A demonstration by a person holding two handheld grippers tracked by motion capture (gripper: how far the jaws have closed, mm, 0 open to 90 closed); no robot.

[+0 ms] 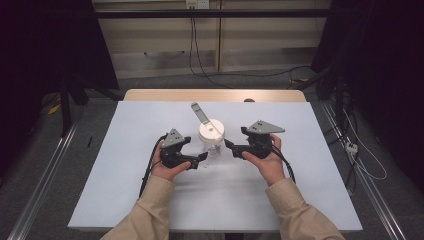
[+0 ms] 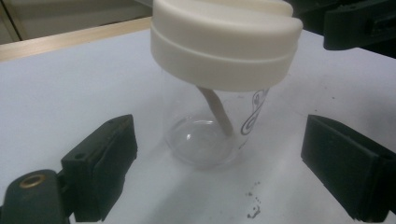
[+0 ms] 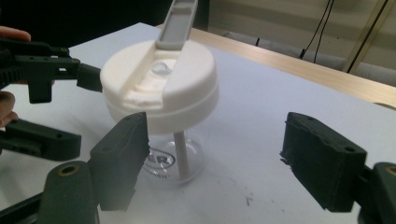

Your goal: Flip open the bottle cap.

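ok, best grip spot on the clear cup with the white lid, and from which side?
Probably the white lid: its straight, thick band is wider than the clear cup and gives flat pads purchase, where the glass looks slippery. Come in level from the right with the right gripper, jaws open, staying below the raised flip cap.

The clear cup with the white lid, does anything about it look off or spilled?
Nothing is spilled. The clear cup stands upright and looks empty, with its white lid seated and the grey flip cap standing open. The only oddity is a few dark specks on the white table cover beside the cup.
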